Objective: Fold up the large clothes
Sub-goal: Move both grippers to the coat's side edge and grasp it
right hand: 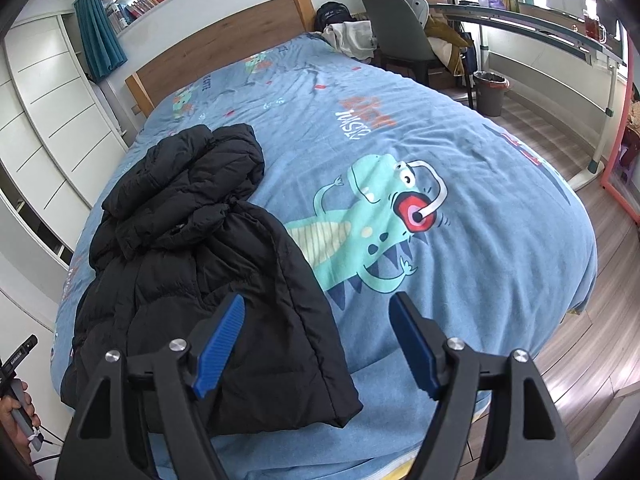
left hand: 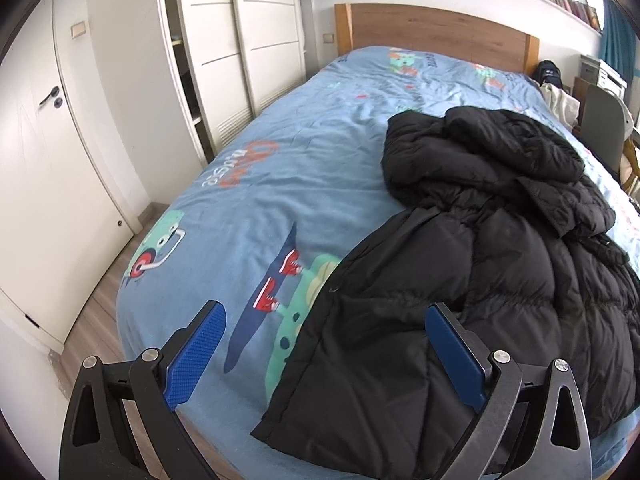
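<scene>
Bed (left hand: 280,168): one, with a wooden headboard (left hand: 436,28) at the far end; a blue cartoon-printed cover (right hand: 460,264) spreads over the whole top.
Wardrobe (left hand: 240,52): one white unit along the bed's left side, past a white door (left hand: 52,152).
Jacket (left hand: 500,240): one black puffer jacket, lying lengthwise on the left half of the bed, hem at the foot edge, bunched hood end (right hand: 208,160) toward the headboard; it looks roughly folded over itself, though the dark fabric makes the layers hard to read.
Chair (right hand: 396,28): one grey chair beside the bed's far right corner, a pale garment (right hand: 352,40) heaped next to it.
Bin (right hand: 490,92): one, on the floor off the bed's right side.
Left gripper (left hand: 324,354): jaws spread wide, nothing between the pads; it hangs over the foot edge, the jacket's left hem corner under its right finger.
Right gripper (right hand: 318,346): jaws apart, empty; it hangs over the foot edge at the jacket's right hem corner (right hand: 340,408), the left finger above the fabric.
</scene>
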The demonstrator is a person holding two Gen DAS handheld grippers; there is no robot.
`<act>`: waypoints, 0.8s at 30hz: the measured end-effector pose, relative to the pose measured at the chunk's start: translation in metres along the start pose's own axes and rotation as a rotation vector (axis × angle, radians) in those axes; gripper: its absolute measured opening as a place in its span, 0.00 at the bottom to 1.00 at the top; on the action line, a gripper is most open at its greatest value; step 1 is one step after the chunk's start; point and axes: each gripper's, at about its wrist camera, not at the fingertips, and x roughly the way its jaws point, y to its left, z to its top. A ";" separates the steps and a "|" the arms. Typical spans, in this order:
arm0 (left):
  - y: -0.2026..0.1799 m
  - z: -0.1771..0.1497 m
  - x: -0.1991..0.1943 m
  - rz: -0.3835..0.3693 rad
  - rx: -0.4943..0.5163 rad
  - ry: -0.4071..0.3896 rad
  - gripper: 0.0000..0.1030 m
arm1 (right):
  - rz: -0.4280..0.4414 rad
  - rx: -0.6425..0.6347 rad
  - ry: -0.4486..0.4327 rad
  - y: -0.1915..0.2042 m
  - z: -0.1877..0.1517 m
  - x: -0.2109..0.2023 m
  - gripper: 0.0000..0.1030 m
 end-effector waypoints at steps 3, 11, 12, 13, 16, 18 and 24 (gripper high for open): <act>0.007 -0.005 0.011 -0.002 -0.007 0.027 0.96 | -0.003 -0.008 0.020 0.004 -0.003 0.006 0.72; 0.021 -0.022 0.037 -0.014 -0.021 0.095 0.96 | -0.011 -0.021 0.070 0.013 -0.010 0.023 0.72; 0.022 -0.024 0.039 -0.017 -0.020 0.101 0.96 | -0.013 -0.025 0.077 0.014 -0.011 0.025 0.72; 0.022 -0.026 0.042 -0.019 -0.020 0.107 0.96 | -0.016 -0.031 0.084 0.016 -0.012 0.028 0.73; 0.024 -0.031 0.050 -0.025 -0.026 0.127 0.96 | -0.014 -0.039 0.102 0.018 -0.013 0.035 0.73; 0.025 -0.035 0.054 -0.028 -0.031 0.140 0.96 | -0.014 -0.041 0.113 0.019 -0.015 0.039 0.73; 0.027 -0.045 0.068 -0.029 -0.026 0.178 0.96 | -0.015 -0.051 0.139 0.022 -0.019 0.047 0.73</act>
